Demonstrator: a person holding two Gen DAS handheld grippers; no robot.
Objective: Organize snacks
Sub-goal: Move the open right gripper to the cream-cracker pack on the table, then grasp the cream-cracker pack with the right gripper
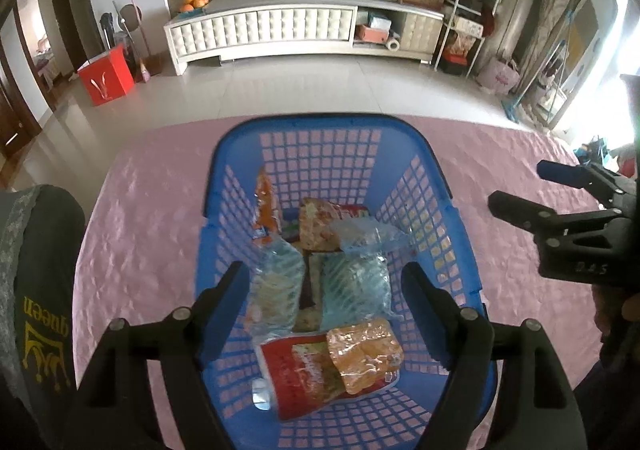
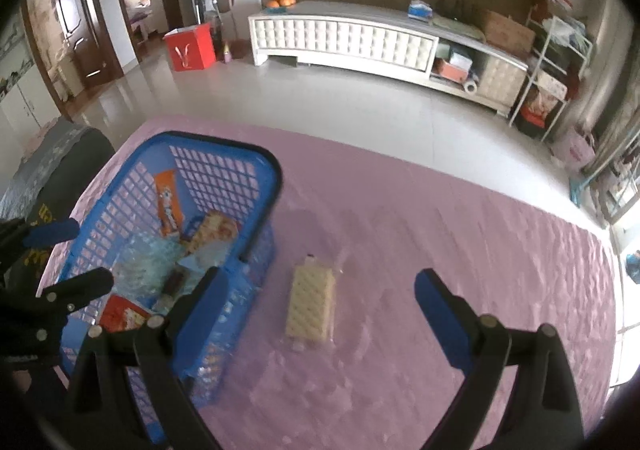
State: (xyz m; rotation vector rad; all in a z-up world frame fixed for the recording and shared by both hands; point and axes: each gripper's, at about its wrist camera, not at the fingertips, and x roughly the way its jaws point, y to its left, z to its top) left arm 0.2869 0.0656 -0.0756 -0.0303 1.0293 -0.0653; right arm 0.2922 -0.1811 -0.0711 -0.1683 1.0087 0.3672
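Nearest, over the basket (image 1: 460, 209): left gripper (image 1: 324, 310) spread wide and empty, poised above a heap of packets — red pack (image 1: 296, 374), amber pack (image 1: 364, 354), pale blue bags (image 1: 352, 286). Hardly any bare basket floor left among them, with an orange wrapper (image 1: 266, 205) propped against the far-left wall.

To the right, on the pink tablecloth (image 2: 460, 230): right gripper (image 2: 320, 314) likewise parted with nothing between its fingers, aimed at a single wafer packet (image 2: 310, 306) lying flat just right of the basket's near corner and apparently the last snack outside.

Likely trouble from here: clear film slipping off the pads on so thin and flat a target; tablecloth pinched up along with it; left finger (image 2: 200, 314) knocking the basket wall beside it and shoving the basket; wafers cracked by a hard squeeze; the two grippers colliding over the basket at drop-off; the packet sliding off the uneven heap.

Beyond: tiled floor (image 2: 320, 97), long white cabinet (image 2: 344, 39).
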